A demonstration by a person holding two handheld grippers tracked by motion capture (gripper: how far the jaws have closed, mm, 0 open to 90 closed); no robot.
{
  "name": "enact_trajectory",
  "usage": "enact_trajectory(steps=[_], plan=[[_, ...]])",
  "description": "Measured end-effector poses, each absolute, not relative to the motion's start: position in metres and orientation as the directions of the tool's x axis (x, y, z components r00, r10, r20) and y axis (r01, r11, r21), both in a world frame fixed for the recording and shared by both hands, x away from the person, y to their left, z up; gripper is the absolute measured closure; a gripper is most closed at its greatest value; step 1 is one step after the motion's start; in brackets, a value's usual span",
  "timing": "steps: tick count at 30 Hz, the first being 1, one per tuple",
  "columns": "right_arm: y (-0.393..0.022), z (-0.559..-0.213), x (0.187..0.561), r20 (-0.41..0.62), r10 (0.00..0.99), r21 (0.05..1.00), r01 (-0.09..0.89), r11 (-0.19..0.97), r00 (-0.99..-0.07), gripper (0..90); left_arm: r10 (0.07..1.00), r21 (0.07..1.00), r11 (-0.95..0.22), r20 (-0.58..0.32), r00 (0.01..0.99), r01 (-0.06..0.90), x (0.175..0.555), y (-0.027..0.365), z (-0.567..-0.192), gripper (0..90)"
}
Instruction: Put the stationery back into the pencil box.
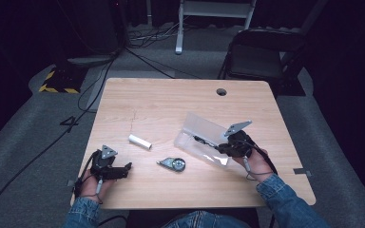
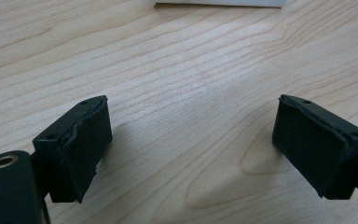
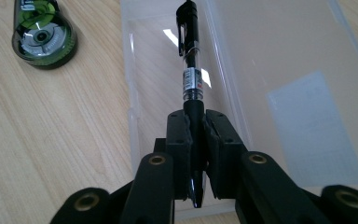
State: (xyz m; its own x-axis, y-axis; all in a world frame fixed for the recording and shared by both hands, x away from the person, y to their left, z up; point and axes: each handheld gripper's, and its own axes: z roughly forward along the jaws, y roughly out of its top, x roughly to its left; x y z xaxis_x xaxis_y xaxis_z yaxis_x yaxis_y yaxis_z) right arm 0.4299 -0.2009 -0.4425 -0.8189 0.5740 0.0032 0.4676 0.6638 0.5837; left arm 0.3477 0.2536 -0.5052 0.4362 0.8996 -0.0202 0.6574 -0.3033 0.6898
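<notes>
Right gripper (image 3: 196,140) pinching pen (image 3: 189,70) over clear case (image 3: 279,56), left gripper (image 2: 191,140) spread; off-axis grip could let pen snag case wall.

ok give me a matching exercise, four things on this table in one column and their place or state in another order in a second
1. pen
2. correction tape
3. white eraser
4. left gripper

a. open, nothing between its jaws
b. clamped in the right gripper, over the clear case
c. lying on the wood left of the case, farther from the person
d. lying on the wood left of the case, nearer the person

Pairs: 1-b, 2-d, 3-c, 4-a

Black pen (image 3: 189,70), over open clear case (image 3: 279,70)
</notes>
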Motion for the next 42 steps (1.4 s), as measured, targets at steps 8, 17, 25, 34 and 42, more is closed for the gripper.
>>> enact_trajectory(steps=[8, 17, 25, 34, 42], plan=[[-0.198, -0.450, 0.434, 0.001, 0.581, 0.561, 0.481, 0.673, -0.814, 80.5, 0.900, 0.690, -0.303, -0.020, 0.436, 0.657, 0.348, 0.254, -0.505, 12.1], [-0.197, -0.454, 0.436, -0.017, 0.588, 0.552, 0.483, 0.679, -0.809, 80.5, 0.900, 0.690, -0.303, -0.020, 0.436, 0.657, 0.348, 0.254, -0.505, 12.1], [-0.195, -0.457, 0.437, -0.034, 0.588, 0.543, 0.479, 0.690, -0.808, 80.3, 0.900, 0.690, -0.303, -0.021, 0.436, 0.657, 0.348, 0.254, -0.505, 12.1], [-0.196, -0.459, 0.437, -0.040, 0.589, 0.538, 0.480, 0.693, -0.807, 80.1, 0.900, 0.690, -0.303, -0.020, 0.436, 0.657, 0.348, 0.254, -0.505, 12.1], [-0.195, -0.461, 0.437, -0.058, 0.585, 0.533, 0.470, 0.703, -0.809, 79.5, 0.900, 0.690, -0.303, -0.020, 0.436, 0.657, 0.348, 0.254, -0.505, 12.1]])
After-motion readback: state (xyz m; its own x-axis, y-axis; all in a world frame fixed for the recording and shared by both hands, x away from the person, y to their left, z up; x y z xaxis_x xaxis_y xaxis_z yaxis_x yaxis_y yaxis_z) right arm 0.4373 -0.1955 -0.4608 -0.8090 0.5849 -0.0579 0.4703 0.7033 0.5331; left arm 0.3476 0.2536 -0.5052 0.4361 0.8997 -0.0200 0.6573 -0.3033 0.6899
